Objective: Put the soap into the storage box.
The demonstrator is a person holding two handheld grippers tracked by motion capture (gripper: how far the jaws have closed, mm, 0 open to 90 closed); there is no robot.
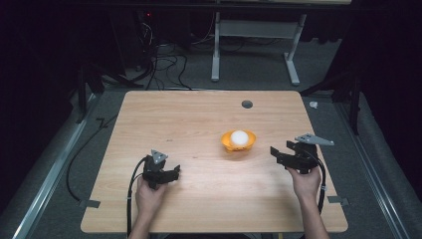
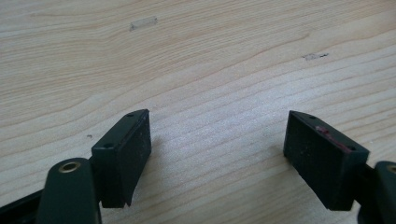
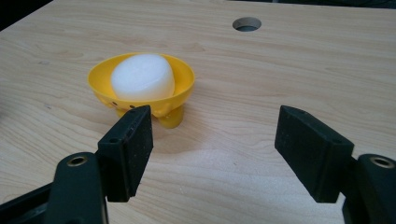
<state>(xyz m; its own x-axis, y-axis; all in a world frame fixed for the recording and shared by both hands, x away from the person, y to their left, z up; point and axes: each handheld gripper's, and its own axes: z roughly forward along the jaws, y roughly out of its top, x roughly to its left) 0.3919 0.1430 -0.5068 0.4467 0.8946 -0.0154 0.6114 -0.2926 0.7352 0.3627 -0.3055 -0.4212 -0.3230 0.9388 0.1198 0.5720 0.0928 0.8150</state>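
On the worktop (image 1: 209,199) in the high view, a yellow dish (image 1: 238,141) carrying a white block (image 1: 239,138) is sitting right of centre, near the right tool (image 1: 281,155) and well apart from the left tool (image 1: 171,174). In the left gripper view, the left tool (image 2: 217,140) is gaping wide over bare wood, holding nothing. In the right gripper view, the right tool (image 3: 212,140) is standing wide and empty, the dish (image 3: 184,88) just beyond its jaws. A low, off-centre approach could be nudging the rim, tipping the dish on its small feet and spilling the block (image 3: 142,77).
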